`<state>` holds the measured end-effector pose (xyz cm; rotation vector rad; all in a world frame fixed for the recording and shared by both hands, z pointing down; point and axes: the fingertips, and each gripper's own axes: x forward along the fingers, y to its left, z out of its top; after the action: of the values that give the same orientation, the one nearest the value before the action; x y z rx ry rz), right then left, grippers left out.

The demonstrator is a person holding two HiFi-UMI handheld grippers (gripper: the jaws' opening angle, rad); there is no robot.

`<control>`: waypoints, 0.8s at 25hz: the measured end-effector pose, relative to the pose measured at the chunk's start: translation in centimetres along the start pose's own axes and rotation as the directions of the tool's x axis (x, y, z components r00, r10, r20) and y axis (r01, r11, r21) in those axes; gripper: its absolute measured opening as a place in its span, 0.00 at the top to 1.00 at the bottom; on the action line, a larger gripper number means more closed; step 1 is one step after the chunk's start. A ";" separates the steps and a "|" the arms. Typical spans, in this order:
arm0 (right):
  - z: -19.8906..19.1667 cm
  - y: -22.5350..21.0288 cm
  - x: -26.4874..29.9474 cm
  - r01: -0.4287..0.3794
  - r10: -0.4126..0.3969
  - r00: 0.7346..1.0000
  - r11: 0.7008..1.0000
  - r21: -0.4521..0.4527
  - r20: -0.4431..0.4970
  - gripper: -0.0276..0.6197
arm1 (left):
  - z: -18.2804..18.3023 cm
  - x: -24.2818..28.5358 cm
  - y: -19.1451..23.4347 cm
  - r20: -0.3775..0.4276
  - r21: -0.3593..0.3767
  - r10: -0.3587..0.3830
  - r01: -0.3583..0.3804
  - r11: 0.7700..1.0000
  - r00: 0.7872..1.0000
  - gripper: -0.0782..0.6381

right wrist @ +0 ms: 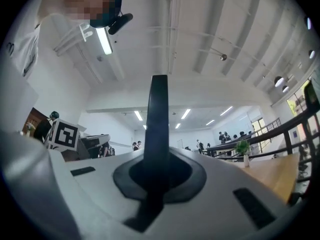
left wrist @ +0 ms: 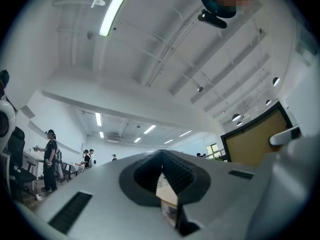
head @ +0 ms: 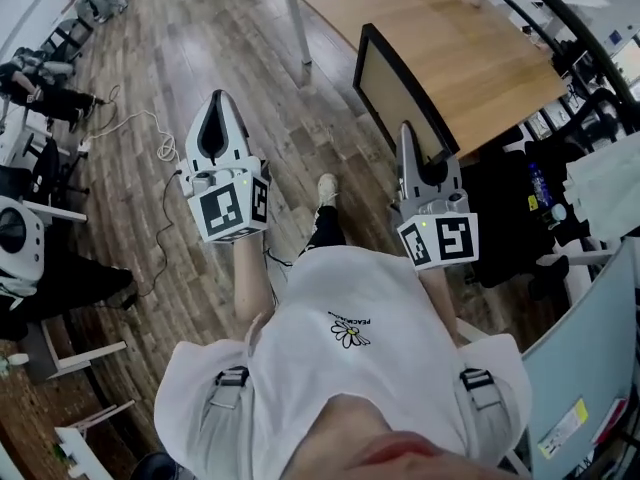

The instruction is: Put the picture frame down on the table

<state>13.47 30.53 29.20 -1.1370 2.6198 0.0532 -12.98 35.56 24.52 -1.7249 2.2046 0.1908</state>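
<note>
A large open office with a wood-plank floor (head: 230, 28) and long ceiling lights lies around the person, who stands close to a light wooden table (head: 470, 38). The right gripper (head: 406, 136) is pinching the picture frame (head: 398, 93) by its near black edge; in the right gripper view that edge (right wrist: 159, 109) rises as a dark upright bar out of the cleft of the right gripper (right wrist: 158, 156), with the jaws pressed against it on both sides. The frame is held up in the air on its edge, a tan panel inside a black border. From the head view it hangs at the table's near edge, partly over the floor, and it is not lying on the tabletop. The left gripper (head: 216, 101) is held level beside it, well apart from the frame, with its jaws brought together at the tips and nothing between them; in the left gripper view (left wrist: 161, 152) only a small hollow shows behind the meeting tips, and the frame (left wrist: 252, 141) appears off to the right. A small potted plant (right wrist: 243, 148) stands on the table farther off. Cables (head: 150, 128) trail across the floor to the left, where several people sit at desks.
</note>
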 end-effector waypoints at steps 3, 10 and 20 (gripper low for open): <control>-1.4 -2.3 3.1 0.032 -0.032 0.999 0.999 -0.012 -0.020 0.93 | -1.8 4.3 0.1 -0.008 -0.036 -0.009 0.009 0.999 1.000 0.87; -5.3 -5.9 13.9 0.064 -0.066 0.995 0.998 -0.025 -0.077 0.93 | -8.6 14.9 1.2 -0.063 -0.124 -0.060 0.052 0.991 0.996 0.87; -9.2 -7.2 31.7 0.049 -0.053 0.995 0.998 -0.042 -0.088 0.93 | -15.9 30.4 3.8 -0.100 -0.240 -0.199 0.170 0.956 0.975 0.87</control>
<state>-4.15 1.70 29.94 -1.2466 2.6765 0.0457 -25.86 3.78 28.70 -2.1102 2.1593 0.3123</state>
